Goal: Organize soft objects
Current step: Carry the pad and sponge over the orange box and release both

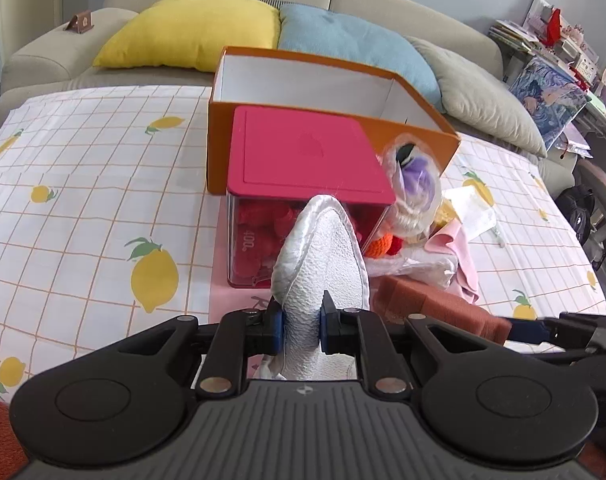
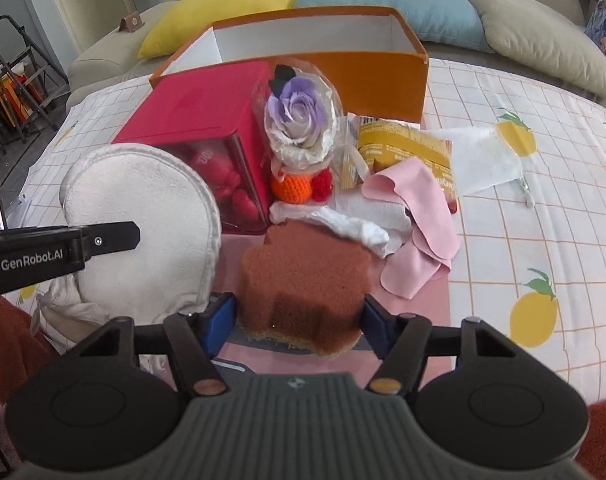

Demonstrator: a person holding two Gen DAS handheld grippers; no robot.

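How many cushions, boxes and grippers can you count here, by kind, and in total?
Cushions: 3 (yellow cushion, blue cushion, grey cushion)
Boxes: 2 (orange box, red-lidded clear box)
Grippers: 2 (left gripper, right gripper)
Total: 7
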